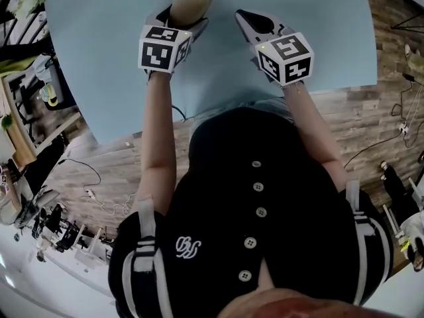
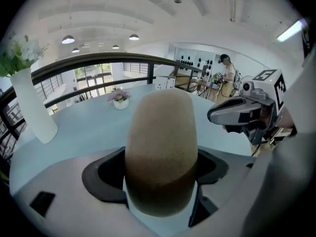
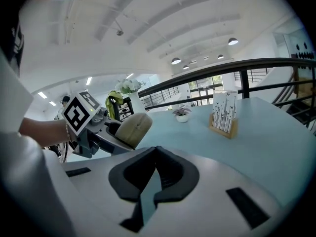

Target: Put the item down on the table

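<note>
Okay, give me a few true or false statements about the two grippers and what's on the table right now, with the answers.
1. The left gripper holds a tan rounded item between its fingers. True.
2. The right gripper grips the white vase. False: its fingers are closed on nothing, and the vase stands on the table, off to the left.
3. The table top is light blue. True.
4. The small potted plant lies tipped over. False: it stands upright on the table.
</note>
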`<state>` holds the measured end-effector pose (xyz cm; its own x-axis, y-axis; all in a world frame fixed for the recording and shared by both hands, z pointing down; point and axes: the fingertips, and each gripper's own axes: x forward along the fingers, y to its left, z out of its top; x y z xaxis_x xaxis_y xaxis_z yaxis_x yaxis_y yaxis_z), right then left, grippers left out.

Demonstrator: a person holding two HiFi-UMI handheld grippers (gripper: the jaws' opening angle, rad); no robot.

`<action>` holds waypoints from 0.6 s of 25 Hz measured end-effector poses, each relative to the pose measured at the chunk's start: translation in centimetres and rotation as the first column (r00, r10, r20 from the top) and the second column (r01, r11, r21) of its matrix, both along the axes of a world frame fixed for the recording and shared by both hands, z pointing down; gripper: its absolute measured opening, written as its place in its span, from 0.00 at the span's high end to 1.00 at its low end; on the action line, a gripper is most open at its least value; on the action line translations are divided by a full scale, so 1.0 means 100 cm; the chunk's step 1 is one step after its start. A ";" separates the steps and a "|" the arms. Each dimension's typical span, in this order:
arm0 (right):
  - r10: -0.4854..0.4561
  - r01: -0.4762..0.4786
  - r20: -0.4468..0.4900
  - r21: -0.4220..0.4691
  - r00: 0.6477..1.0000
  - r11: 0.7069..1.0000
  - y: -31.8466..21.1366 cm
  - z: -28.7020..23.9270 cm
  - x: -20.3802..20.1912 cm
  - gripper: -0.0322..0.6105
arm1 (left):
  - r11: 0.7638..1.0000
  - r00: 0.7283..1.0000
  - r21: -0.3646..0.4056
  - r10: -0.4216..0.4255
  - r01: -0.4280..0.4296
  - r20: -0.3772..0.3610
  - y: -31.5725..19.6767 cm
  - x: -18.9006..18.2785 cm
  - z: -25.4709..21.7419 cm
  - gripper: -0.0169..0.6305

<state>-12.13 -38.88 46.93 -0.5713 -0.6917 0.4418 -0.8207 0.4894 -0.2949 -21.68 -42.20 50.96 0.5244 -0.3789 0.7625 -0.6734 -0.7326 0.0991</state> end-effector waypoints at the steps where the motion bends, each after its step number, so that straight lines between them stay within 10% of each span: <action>1: 0.007 -0.007 0.001 -0.003 1.000 1.000 0.000 0.001 0.002 0.93 | 1.000 1.000 -0.011 0.003 -0.003 -0.004 0.000 0.003 0.003 0.36; 15: 0.043 -0.043 -0.001 -0.042 0.999 0.998 -0.010 0.015 0.010 0.93 | 0.993 0.998 -0.107 0.056 -0.052 0.035 -0.010 0.015 0.040 0.36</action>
